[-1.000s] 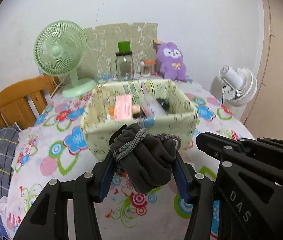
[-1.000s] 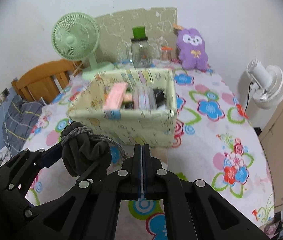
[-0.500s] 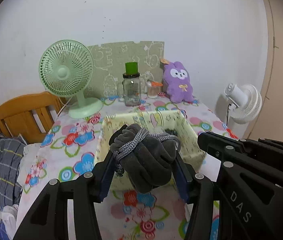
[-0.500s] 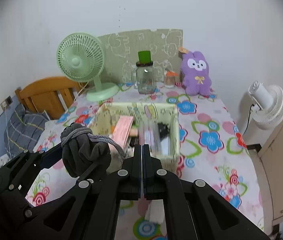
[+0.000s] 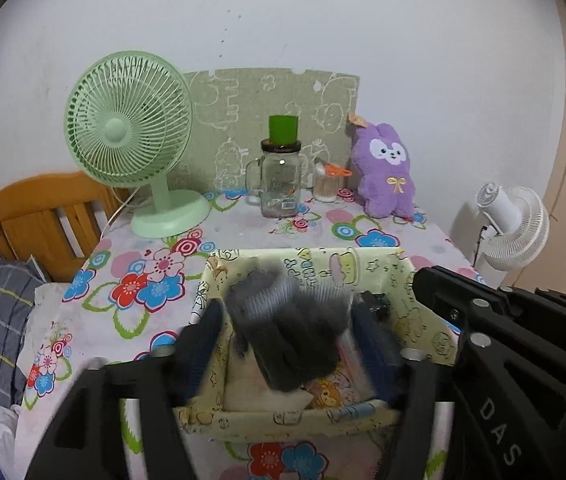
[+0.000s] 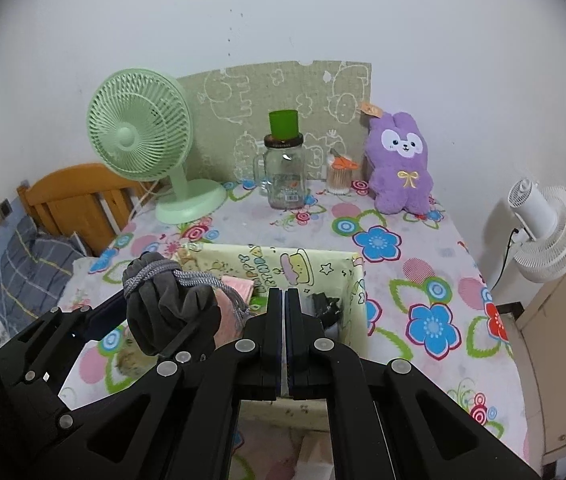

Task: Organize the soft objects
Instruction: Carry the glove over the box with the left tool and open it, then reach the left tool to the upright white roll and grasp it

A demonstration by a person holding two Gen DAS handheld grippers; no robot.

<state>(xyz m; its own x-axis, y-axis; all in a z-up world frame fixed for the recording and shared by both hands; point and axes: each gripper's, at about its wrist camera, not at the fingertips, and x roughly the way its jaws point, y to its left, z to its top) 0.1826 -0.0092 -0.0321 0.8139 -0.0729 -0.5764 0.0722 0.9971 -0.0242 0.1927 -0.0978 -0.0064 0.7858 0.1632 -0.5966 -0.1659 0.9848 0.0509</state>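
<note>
**Pouch held over the box**

Left gripper (image 5: 287,340): jaws clamped on the grey pouch (image 6: 167,304), gripped across its bulging body, below the cord (image 6: 155,276) wound round its neck. The left view is motion-blurred there; the right view shows it sharply. The pouch hangs over the near-left part of the box (image 6: 357,280), above the rim, not yet inside.

Handling, judged: fabric is soft and light, sags under the pinch, unlikely to break. A hold on the body looks firmer than one on the neck; the loose cord tail could catch on the rim.

Right gripper (image 6: 285,320): jaws pressed together, empty, over the box's middle.

Box contents: a pink flat pack (image 6: 237,288), a dark item (image 6: 325,306) at the right, printed packets below, partly hidden.

Box sits on the floral worktop (image 6: 423,248).
</note>
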